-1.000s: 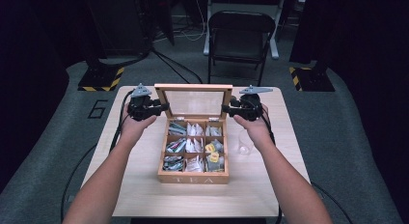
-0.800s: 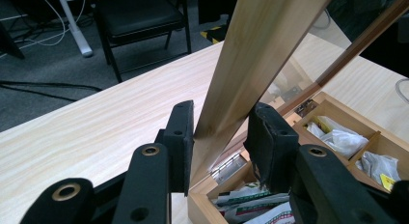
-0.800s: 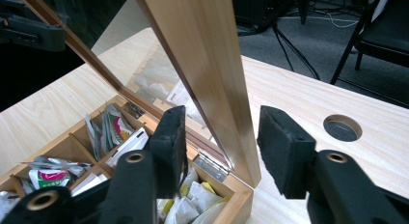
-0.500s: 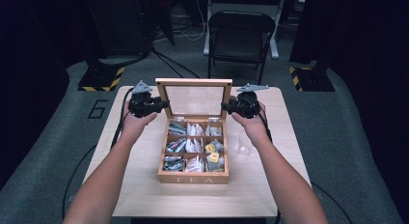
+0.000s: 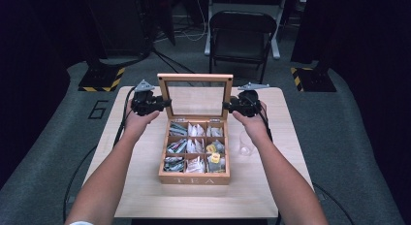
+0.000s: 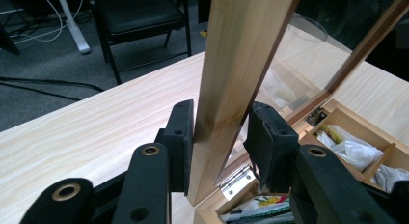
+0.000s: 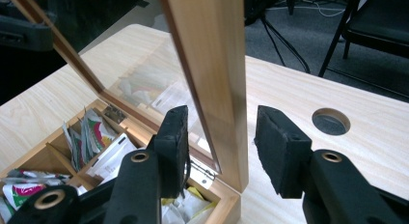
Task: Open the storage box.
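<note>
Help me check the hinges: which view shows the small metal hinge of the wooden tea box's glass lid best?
The left gripper view: the silver metal hinge lies close and sharp at the wooden lid frame. The right gripper view gives a partly hidden hinge. In the high view the hinges are too small to tell.

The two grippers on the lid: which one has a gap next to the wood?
The right gripper: one of its fingers stands clear of the lid frame. The left gripper clamps the frame.

open fingers [image 7: 272, 151] straddle the upright lid frame [image 7: 212, 64].
</note>
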The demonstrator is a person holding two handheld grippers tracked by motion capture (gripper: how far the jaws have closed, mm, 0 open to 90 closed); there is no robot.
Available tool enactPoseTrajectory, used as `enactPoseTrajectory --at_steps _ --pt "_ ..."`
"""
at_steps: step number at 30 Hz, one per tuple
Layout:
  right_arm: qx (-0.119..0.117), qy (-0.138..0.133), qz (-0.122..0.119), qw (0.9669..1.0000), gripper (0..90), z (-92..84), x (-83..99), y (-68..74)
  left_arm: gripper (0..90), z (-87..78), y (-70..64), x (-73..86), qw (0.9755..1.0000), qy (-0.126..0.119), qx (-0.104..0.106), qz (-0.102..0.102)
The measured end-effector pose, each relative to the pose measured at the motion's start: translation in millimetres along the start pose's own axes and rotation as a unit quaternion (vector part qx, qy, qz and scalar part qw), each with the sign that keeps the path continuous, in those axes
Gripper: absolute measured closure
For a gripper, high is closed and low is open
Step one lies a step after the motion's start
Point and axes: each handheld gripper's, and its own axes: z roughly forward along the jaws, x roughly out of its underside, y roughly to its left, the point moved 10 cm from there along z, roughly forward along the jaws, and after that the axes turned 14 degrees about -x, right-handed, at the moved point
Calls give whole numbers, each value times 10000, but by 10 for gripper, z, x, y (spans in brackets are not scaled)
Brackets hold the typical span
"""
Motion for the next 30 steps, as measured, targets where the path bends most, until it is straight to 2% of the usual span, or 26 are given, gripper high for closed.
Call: enactPoseTrajectory --at_steps 5,9,17,22,30 --pt "-4 -16 -18 10000 547 -34 -3 3 637 37 9 -20 9999 -27 -55 -84" --pt "-72 -50 -14 10000 547 -67 14 47 645 54 27 -24 10000 -3 -29 -69" --pt "-93 149 -291 9994 526 -151 180 183 648 117 55 -39 9997 15 -159 -159" --pt "-248 193 -445 9985 524 -230 290 337 648 158 68 -54 9995 18 -200 -245" --pt "-519 335 -421 9972 506 -261 486 478 647 215 92 -68 9992 96 -221 -321"
